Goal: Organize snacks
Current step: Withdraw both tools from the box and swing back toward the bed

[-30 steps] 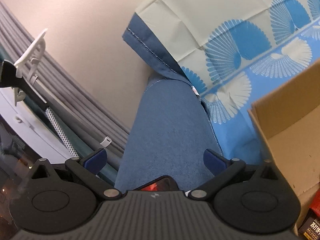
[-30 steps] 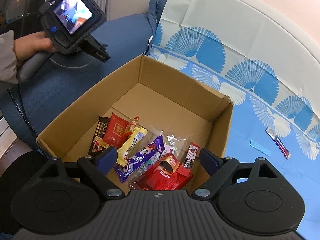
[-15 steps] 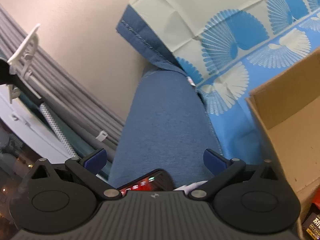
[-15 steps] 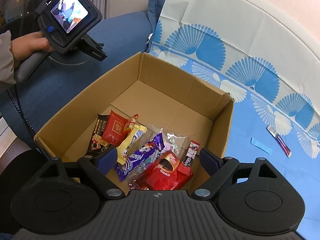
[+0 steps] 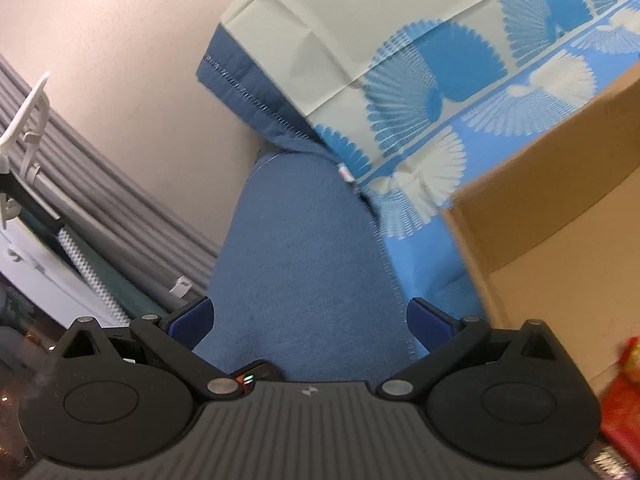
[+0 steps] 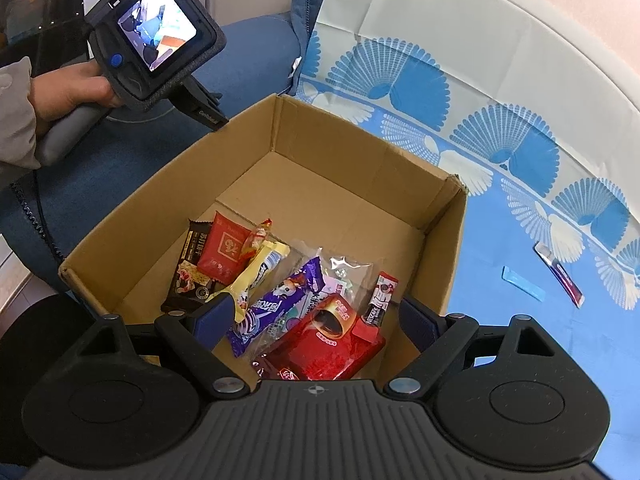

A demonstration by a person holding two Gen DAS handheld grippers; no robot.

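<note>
- The right tongs [image 6: 310, 314] are wide open and hold nothing; they hang above the near end of the cardboard box [image 6: 352, 148], with the snack pile directly under and in front of them.
- Between their two fingers, toward 12 o'clock, lies the red coffee packet [image 6: 324, 346], the nearest thing in the box. Its long axis runs from about 7 o'clock to 1 o'clock.
- Just beside it at 11 o'clock is the purple wrapper [image 6: 276, 304], on nearly the same slant, and further at 10 o'clock the yellow-white bar [image 6: 256, 276], the red square packet [image 6: 224, 250] and the dark chocolate bar [image 6: 190, 270].
- Outside the box, on the blue fan-patterned cloth [image 6: 500, 112] at 2 o'clock, two things lie loose: a thin blue stick [image 6: 522, 282] and a red-blue sachet [image 6: 560, 272]. Both are well apart from the right tongs, with the box wall between.
- I judge that these two are what is left to organize, and the right tongs are the nearer to them; they would have to go up over the wall toward 2 o'clock.
- The left tongs [image 5: 310, 318] are also wide open and empty. They point at the blue sofa arm [image 5: 296, 240], with the box corner [image 5: 540, 200] at their 2 o'clock, so they are on the far side of the box from the loose things.
</note>
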